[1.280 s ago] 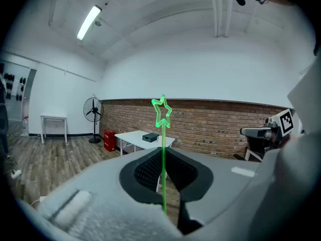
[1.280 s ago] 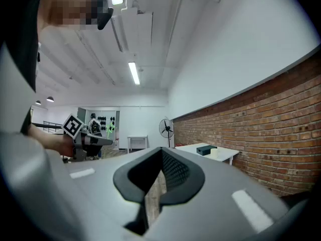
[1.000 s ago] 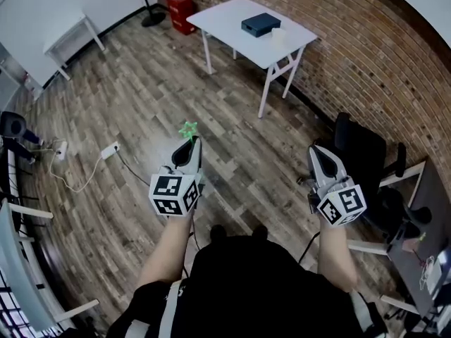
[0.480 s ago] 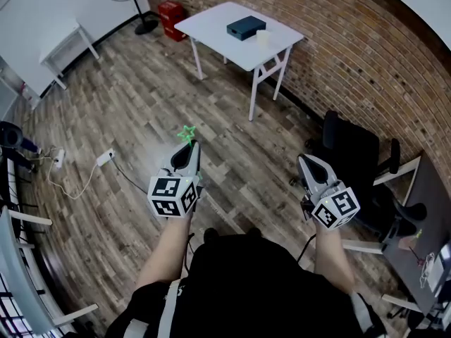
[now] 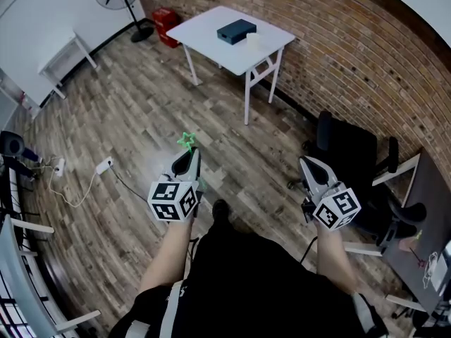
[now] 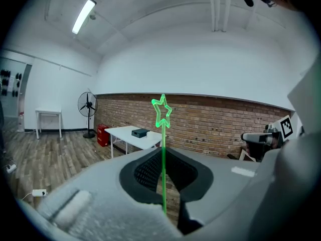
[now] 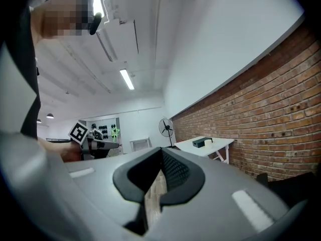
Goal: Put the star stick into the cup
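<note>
A person stands on a wood floor (image 5: 127, 111) in a brick-walled room, with a gripper in each hand. The left gripper (image 5: 189, 155) is clenched on the thin stem of the green star stick (image 5: 186, 141). The stick stands upright, its star above the jaw tips. The right gripper (image 5: 308, 163) is closed and holds nothing.

Well ahead stands a white table (image 5: 204, 28) with a dark box (image 5: 236, 30) on it. Just beside the box sits what is probably the cup (image 5: 251, 39), though it is too small to be sure.

The step in hand looks like carrying the stick to the table. To do it well, keep the grip firm so the thin stem cannot slip or swing, and walk in close. The stem's foot sits inside the jaws, so the gripper will likely need tilting over the cup's mouth. Let go only once the stick is inside.
</note>
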### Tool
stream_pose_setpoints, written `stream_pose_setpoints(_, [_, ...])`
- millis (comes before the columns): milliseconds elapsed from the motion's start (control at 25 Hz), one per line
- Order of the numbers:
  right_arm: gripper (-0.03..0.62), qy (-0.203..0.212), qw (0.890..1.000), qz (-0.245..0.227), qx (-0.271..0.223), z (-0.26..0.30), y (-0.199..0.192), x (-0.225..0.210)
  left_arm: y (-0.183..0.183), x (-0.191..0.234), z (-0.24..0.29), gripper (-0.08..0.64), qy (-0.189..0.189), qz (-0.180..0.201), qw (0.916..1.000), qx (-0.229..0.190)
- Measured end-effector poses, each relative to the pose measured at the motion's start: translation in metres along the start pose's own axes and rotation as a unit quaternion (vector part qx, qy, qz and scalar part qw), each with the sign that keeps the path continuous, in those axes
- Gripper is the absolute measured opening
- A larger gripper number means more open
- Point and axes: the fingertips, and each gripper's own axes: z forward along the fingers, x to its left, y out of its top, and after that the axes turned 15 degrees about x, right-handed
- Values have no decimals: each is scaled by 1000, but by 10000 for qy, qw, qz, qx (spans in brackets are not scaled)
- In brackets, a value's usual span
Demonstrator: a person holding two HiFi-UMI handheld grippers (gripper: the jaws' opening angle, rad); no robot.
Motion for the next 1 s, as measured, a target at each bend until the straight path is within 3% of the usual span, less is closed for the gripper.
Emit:
stream_pose_setpoints(360, [-2,-230,9993,89,297,59,9,-47,35,38,87,18,-302,-44,9995,-21])
stream_pose_setpoints(560, [-2,-363,9985,306,264,120,37,-77,83,71,142,18,-536,171,9984,42])
stream_pose_setpoints(680, [-2,-232,9989,314,277,171,54,-77,116,101,164,18,-543,358,9979,-21])
stream_pose_setpoints(1000, [-2,35,9987,233,442,293,81,-54,171,185,193,18,-610,300,9973,-276])
